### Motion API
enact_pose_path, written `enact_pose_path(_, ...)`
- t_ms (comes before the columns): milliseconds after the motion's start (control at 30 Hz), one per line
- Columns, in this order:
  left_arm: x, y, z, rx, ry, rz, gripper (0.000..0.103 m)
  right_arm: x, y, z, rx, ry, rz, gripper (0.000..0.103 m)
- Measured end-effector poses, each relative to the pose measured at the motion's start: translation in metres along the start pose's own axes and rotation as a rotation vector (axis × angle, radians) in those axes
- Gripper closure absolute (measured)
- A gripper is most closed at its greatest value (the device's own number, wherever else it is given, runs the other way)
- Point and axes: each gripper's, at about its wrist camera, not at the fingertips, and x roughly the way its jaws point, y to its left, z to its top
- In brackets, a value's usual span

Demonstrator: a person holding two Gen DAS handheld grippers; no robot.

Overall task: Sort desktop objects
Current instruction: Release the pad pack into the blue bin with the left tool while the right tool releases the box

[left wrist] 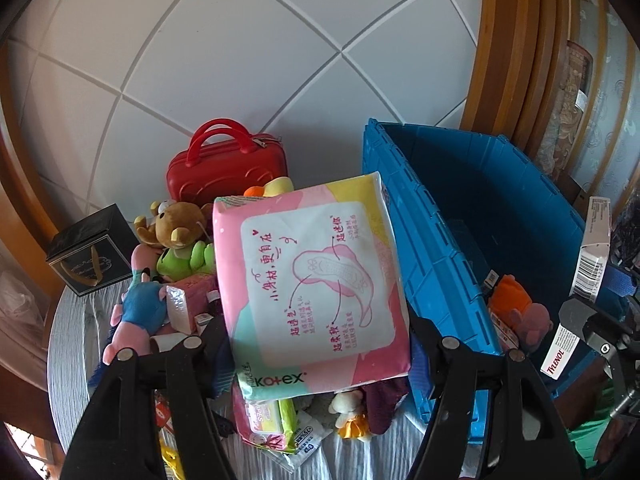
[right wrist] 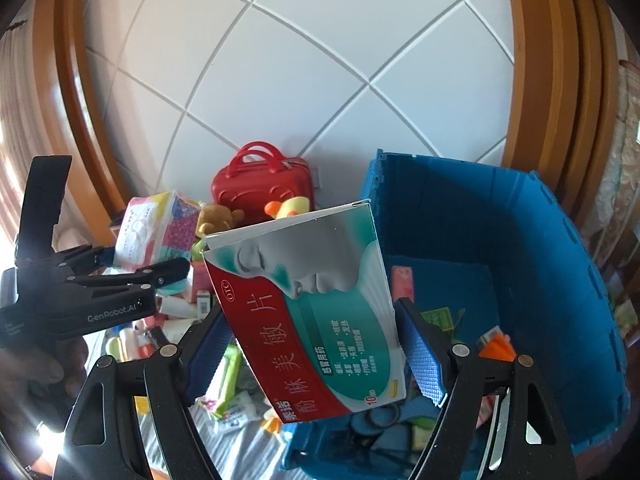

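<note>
My left gripper (left wrist: 316,344) is shut on a pink Kotex pad pack (left wrist: 312,276) and holds it above the table, left of the blue crate (left wrist: 472,216). My right gripper (right wrist: 312,356) is shut on a red, white and green medicine box (right wrist: 308,312) and holds it over the near left edge of the blue crate (right wrist: 540,264). The left gripper (right wrist: 136,276) with the pad pack (right wrist: 156,232) shows in the right wrist view at the left. The medicine box (left wrist: 584,280) in the right gripper shows at the right of the left wrist view.
A pile of plush toys (left wrist: 176,240), packets and small boxes lies on the striped tablecloth (left wrist: 76,344). A red mini suitcase (left wrist: 228,164) and a black gift box (left wrist: 92,252) stand at the back. The crate holds an orange plush (left wrist: 512,300) and several small items (right wrist: 436,316).
</note>
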Motion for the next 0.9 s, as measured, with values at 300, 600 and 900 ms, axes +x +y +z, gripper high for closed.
enact_pose_path(300, 0.008, -0.056, 0.02, 0.066, -0.011, -0.065, 0.036, -0.007, -0.052, -0.003, 0.066, 0.009, -0.068, 0.023)
enact_pose_path(600, 0.016, -0.105, 0.039, 0.121, -0.007, -0.126, 0.036, -0.01, -0.095, -0.008, 0.124, 0.02, -0.122, 0.023)
enact_pose_path(900, 0.031, -0.156, 0.051, 0.189, 0.016, -0.182, 0.036, -0.012, -0.133, -0.013, 0.171, 0.028, -0.178, 0.023)
